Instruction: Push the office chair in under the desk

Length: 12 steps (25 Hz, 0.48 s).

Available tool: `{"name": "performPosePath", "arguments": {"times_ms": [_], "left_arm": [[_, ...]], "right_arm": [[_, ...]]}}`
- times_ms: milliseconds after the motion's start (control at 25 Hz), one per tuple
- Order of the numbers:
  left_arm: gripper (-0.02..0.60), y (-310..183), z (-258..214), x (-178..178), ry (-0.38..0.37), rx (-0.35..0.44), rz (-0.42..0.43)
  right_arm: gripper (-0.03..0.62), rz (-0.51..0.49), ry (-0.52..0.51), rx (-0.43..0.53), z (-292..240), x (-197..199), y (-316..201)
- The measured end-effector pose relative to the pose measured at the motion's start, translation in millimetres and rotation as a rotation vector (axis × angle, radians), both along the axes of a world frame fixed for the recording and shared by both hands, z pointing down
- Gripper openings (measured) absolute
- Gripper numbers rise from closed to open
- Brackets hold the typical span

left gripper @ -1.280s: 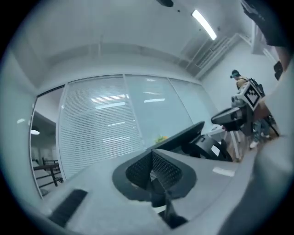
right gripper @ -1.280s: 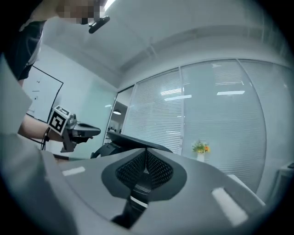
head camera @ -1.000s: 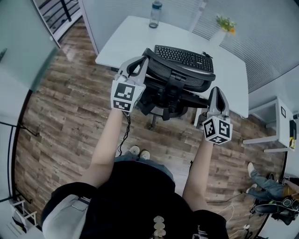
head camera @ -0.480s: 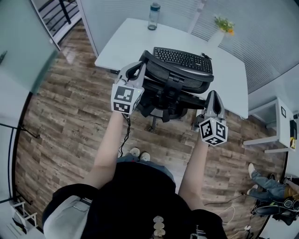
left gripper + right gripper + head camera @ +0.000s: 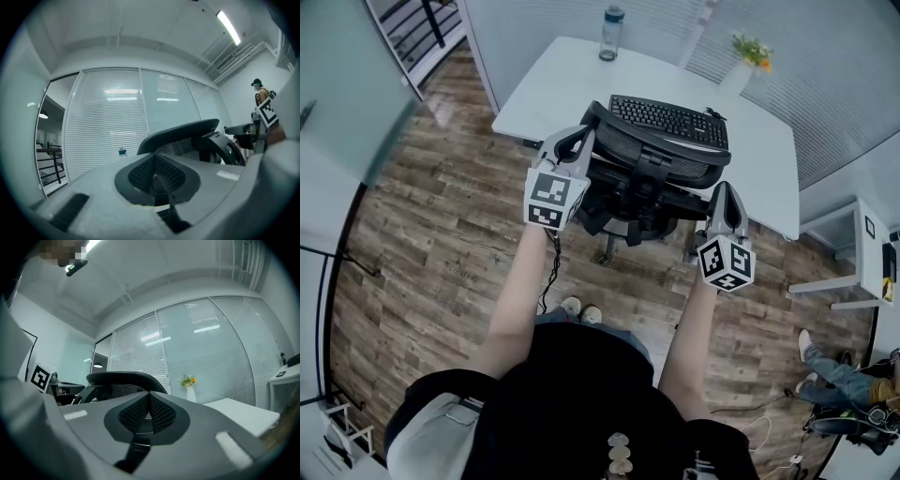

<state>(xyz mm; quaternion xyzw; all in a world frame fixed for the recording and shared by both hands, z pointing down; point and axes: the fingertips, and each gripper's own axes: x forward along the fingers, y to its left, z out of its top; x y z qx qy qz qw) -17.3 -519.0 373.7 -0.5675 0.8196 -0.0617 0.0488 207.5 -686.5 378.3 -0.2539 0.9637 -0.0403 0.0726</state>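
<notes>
The black mesh office chair (image 5: 649, 169) stands with its seat partly under the white desk (image 5: 553, 80) and its backrest turned toward me. My left gripper (image 5: 583, 132) is shut and empty, its tips against the left end of the backrest top. The right gripper (image 5: 724, 188), likewise shut and empty, sits at the backrest's right end by the armrest; I cannot tell whether it touches. In the left gripper view the closed jaws (image 5: 154, 158) point past the curved backrest (image 5: 185, 133). From the right gripper view its closed jaws (image 5: 149, 394) aim at the backrest (image 5: 123, 378).
On the desk lie a black keyboard (image 5: 667, 117), a water bottle (image 5: 610, 30) and a vase of flowers (image 5: 742, 64). A small white side table (image 5: 853, 258) stands at right. A person sits on the floor (image 5: 836, 373) at lower right. A cable (image 5: 551, 274) trails over the wood floor.
The chair has slid a little toward the desk. Both grippers moved forward with it, the right one also shifting slightly left. Both stay shut.
</notes>
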Motion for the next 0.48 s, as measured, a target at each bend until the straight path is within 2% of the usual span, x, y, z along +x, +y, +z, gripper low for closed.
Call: {"name": "performPosePath", "arguments": {"times_ms": [480], "left_arm": [[0.009,-4.4,2.9,3.4,-0.007,-0.017,0.012]], "right_arm": [[0.009,-0.007,0.013,0.010,-3.7,-1.5,1.5]]}}
